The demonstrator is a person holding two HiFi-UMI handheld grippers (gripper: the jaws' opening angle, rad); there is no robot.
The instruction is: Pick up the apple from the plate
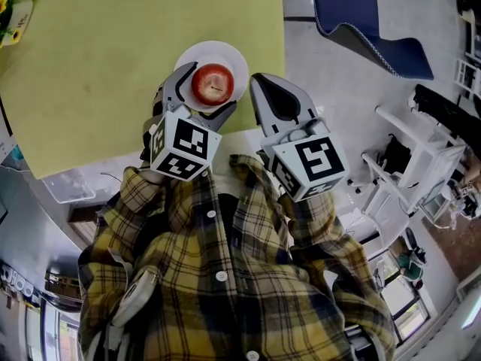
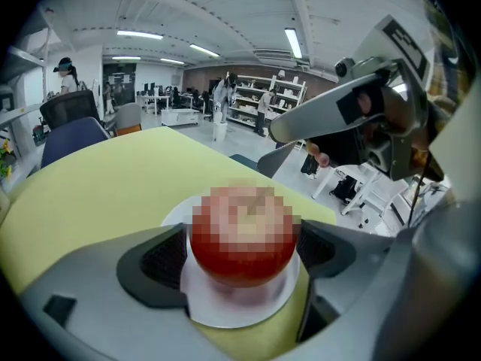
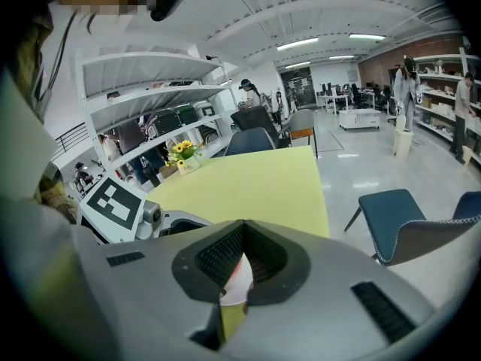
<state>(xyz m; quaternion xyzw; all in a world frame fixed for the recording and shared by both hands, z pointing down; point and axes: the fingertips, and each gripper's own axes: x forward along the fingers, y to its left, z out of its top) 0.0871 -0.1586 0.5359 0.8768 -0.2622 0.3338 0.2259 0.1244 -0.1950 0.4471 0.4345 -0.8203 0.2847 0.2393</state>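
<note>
Apple (image 1: 213, 83) sits on plate (image 1: 239, 60), between left gripper's (image 1: 207, 92) wide-spread jaws, pads not pressing. Right gripper (image 1: 255, 80) clenched, empty, just beside. We'd level pads at its widest girth, then close evenly to stop rolling.
</note>
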